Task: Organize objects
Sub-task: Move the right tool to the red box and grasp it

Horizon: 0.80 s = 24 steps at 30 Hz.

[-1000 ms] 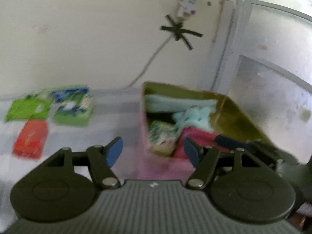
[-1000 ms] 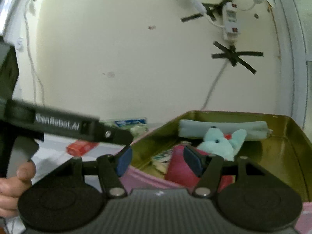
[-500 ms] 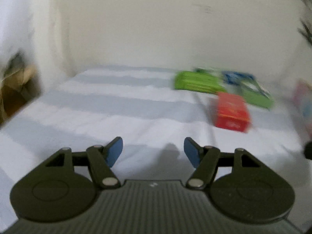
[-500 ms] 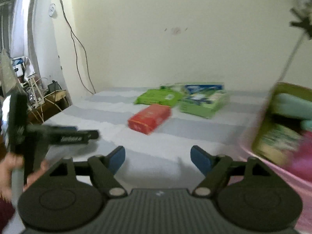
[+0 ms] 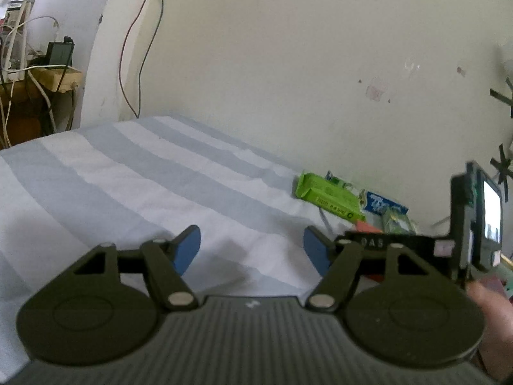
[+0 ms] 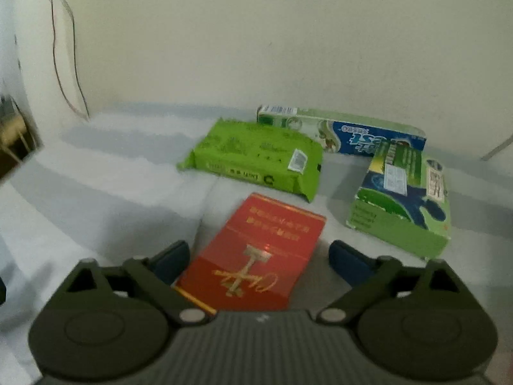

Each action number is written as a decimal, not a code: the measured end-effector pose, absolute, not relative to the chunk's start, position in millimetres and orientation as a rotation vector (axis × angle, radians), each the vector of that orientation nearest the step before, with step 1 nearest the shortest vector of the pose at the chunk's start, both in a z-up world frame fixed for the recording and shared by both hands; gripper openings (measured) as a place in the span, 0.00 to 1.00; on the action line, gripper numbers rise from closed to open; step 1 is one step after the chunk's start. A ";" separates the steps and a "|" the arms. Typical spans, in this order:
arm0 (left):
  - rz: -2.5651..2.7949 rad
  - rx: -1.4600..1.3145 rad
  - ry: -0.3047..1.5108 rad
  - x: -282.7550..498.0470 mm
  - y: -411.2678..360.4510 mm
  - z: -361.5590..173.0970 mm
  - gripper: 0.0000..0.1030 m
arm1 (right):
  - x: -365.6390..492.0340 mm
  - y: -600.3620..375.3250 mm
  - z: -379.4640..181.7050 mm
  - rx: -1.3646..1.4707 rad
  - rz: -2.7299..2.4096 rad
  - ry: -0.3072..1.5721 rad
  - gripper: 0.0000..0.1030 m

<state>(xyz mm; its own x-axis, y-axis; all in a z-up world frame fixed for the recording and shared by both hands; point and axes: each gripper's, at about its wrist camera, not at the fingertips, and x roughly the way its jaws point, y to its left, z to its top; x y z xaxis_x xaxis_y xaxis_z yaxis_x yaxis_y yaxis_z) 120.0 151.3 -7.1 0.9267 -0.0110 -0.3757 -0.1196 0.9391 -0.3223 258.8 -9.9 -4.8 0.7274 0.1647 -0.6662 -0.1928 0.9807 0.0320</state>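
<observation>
A red box (image 6: pixel 256 256) lies on the striped sheet (image 6: pixel 112 199), its near end between the open fingers of my right gripper (image 6: pixel 259 260), which do not touch it. Behind it lie a green wipes pack (image 6: pixel 256 158), a blue and green toothpaste box (image 6: pixel 346 134) and a green box (image 6: pixel 400 199). My left gripper (image 5: pixel 251 248) is open and empty over bare sheet (image 5: pixel 144 192). The green pack (image 5: pixel 327 194) and the right gripper's body (image 5: pixel 416 243) show at its right.
A cream wall (image 5: pixel 288 64) backs the bed. A wooden shelf with cables (image 5: pixel 38 80) stands at the far left past the bed's edge. A red wire (image 5: pixel 141 32) hangs down the wall.
Both grippers swung left, away from the pink tin of toys. The right gripper has come down around the red box and opened wider. The left now faces bare sheet.
</observation>
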 end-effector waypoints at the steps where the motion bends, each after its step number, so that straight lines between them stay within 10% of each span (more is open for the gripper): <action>1: 0.051 -0.355 0.385 121.6 152.4 -8.1 0.73 | 255.0 -11.0 -3.9 -0.060 0.202 0.722 0.69; 13: -0.055 -0.318 0.439 135.4 148.9 -12.9 0.74 | 101.8 -81.4 3.7 -0.305 0.687 0.713 0.62; 16: -0.148 -0.311 0.486 141.4 147.6 -15.4 0.80 | 78.4 -113.5 6.2 -0.302 0.659 0.708 0.85; 24: -0.347 -0.404 0.532 126.4 136.1 -8.0 0.81 | 18.3 -167.0 5.7 -0.144 0.456 0.618 0.87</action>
<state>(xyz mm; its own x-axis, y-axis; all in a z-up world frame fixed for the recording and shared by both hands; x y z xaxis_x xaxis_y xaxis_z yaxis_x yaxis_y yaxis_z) 126.4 136.1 -8.0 0.8075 -0.4176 -0.4165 0.2123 0.8646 -0.4553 18.3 -167.0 5.7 0.7199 0.3683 -0.5883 -0.4531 0.8915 0.0037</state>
